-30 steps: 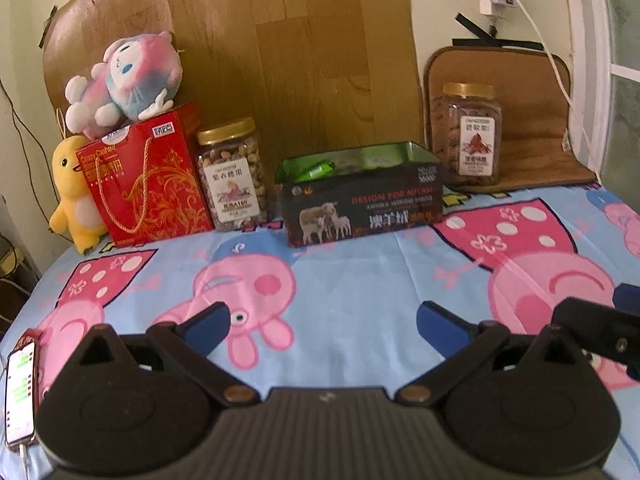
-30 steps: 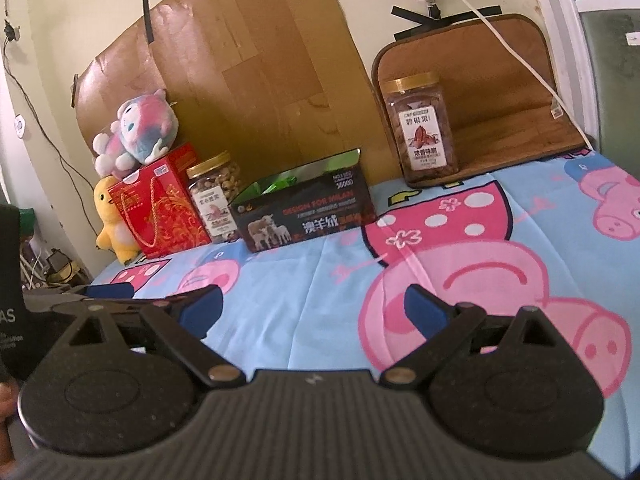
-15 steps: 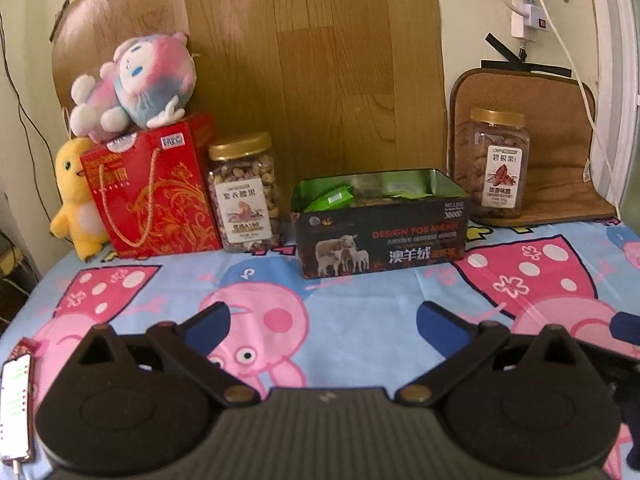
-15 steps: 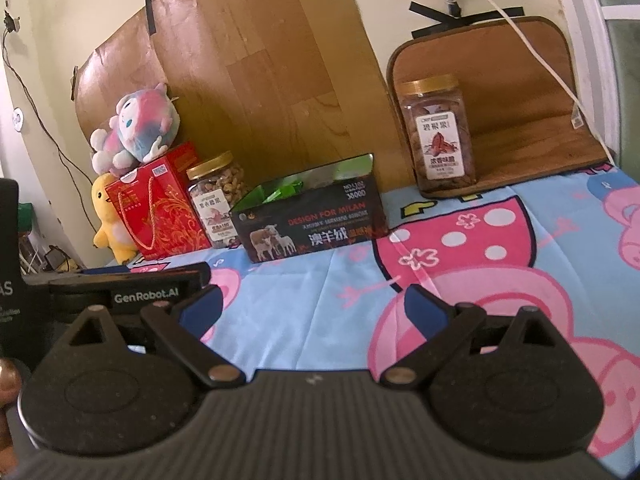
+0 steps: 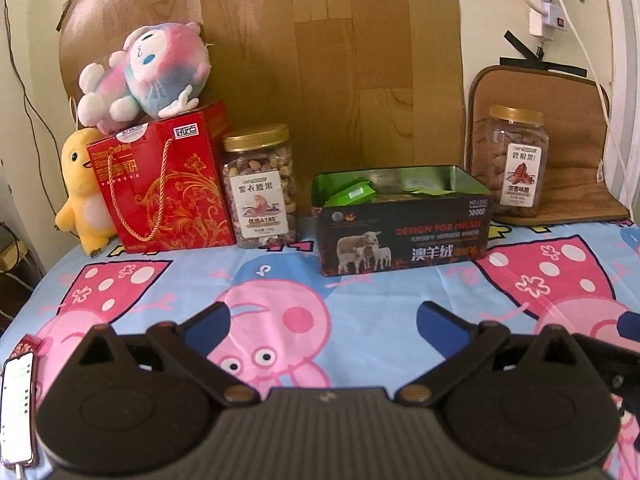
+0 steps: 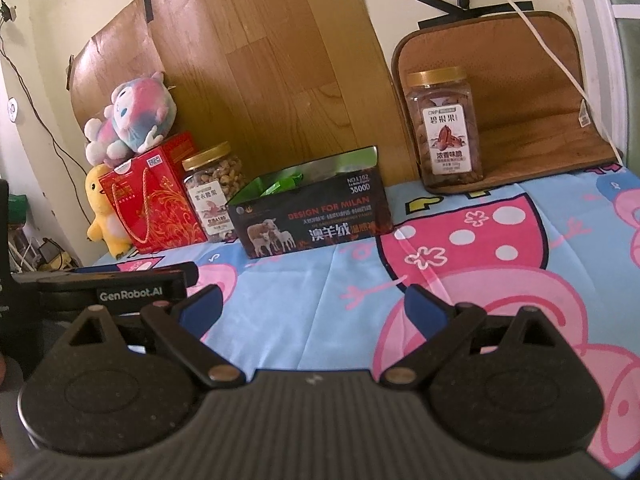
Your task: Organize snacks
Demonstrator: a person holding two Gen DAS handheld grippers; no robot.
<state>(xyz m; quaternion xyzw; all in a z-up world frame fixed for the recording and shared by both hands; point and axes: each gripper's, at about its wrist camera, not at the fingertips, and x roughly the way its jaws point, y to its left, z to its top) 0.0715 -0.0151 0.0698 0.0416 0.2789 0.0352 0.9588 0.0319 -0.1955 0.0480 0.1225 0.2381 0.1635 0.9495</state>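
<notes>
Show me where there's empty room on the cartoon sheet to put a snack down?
The wide blue-and-pink cartoon sheet before the dark rectangular tin box lies bare. Bare sheet also separates that box from the gold-lidded pecan jar. The back left is crowded: red gift bag, gold-lidded nut jar, plush toys.

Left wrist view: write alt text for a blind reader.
An open left gripper hovers empty over a cartoon-pig tablecloth. Beyond stand a red gift box, a nut jar, an open black tin and a pecan jar.

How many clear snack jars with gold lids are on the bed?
2. The nut jar stands between the red gift bag and the open tin box. The pecan jar stands right of the tin, on a brown mat. None looks hidden.
</notes>
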